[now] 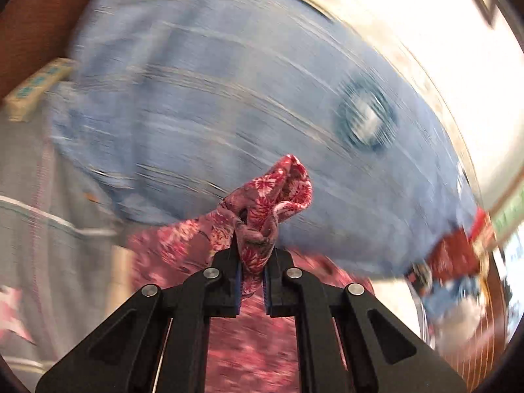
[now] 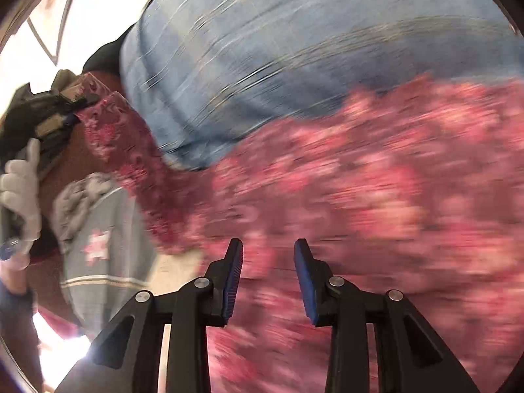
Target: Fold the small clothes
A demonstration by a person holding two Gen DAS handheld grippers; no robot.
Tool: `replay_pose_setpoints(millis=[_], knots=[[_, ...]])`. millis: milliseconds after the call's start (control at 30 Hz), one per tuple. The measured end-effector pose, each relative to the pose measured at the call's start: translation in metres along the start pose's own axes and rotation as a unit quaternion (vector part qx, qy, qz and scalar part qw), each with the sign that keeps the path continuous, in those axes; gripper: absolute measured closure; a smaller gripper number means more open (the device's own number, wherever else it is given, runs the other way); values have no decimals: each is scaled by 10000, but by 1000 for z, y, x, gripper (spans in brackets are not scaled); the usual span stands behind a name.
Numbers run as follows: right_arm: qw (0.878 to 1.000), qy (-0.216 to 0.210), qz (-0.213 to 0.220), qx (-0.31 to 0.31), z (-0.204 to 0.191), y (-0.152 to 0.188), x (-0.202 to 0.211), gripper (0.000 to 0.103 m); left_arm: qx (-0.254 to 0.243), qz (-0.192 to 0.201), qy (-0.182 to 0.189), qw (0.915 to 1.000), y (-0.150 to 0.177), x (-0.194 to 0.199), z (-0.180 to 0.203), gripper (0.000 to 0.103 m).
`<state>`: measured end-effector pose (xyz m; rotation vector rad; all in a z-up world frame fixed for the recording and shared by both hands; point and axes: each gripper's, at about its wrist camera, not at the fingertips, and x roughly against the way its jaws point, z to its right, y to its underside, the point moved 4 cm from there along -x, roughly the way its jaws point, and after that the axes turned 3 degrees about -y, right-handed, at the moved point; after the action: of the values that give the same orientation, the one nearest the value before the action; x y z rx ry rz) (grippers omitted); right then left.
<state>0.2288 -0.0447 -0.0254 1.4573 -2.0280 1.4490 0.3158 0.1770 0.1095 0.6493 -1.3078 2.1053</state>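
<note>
Both views are smeared by motion blur, so little of the room reads clearly. A reddish-brown wooden surface (image 1: 36, 16) fills the upper left corner of the left wrist view, and a similar brown, with fine pale lines, shows at the lower right (image 1: 488, 353). Along the upper right runs a very bright, washed-out area (image 1: 409, 9) crossed by a thin dark line. In the right wrist view, strong white light (image 2: 98, 3) floods the upper left, divided by dark thin bars (image 2: 67, 9) like a window frame.
</note>
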Motion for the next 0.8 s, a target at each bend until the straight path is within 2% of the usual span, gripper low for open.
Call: replay_pose_setpoints(millis=[67,133,200,233,267,367,433,500,533,567,633,700,800], knots=[[9982,545,258,43,28,-1,29,65,-228,-274,142,9993,20,-24,37,96],[9955,850,401,-105,58,2,51,61,-393,-581,199,9973,46,-54,67,96],[9939,968,365,-393,85,11,59,57,-514,-994,196,9935,77,-89,97,95],[9938,913,323,-547,97,16,60,59,-566,-1208,172,9909,93,-106,107,93],[9949,666,460,-606,102,19,62,59,-645,-1456,71,9872,113,-124,118,92],[9937,237,690,-853,112,21,67,59,-839,-2044,-143,9752,155,-149,130,91],[9936,178,698,-871,112,20,66,59,-847,-2027,-38,9756,161,-142,128,90],[9937,132,723,-852,110,21,66,57,-673,-1815,257,9807,155,-118,115,87],[9936,110,730,-853,112,21,68,57,-466,-1723,471,9828,152,-104,104,78],[9936,94,738,-853,113,21,68,57,-187,-1645,662,9840,149,-88,89,57],[9936,83,742,-851,112,21,68,56,235,-1423,773,9865,146,-66,59,36],[9937,87,720,-860,114,24,67,56,563,-1139,663,9897,148,-54,25,33],[9939,220,583,-913,114,19,68,56,1061,-1054,674,9865,155,-53,-19,33]])
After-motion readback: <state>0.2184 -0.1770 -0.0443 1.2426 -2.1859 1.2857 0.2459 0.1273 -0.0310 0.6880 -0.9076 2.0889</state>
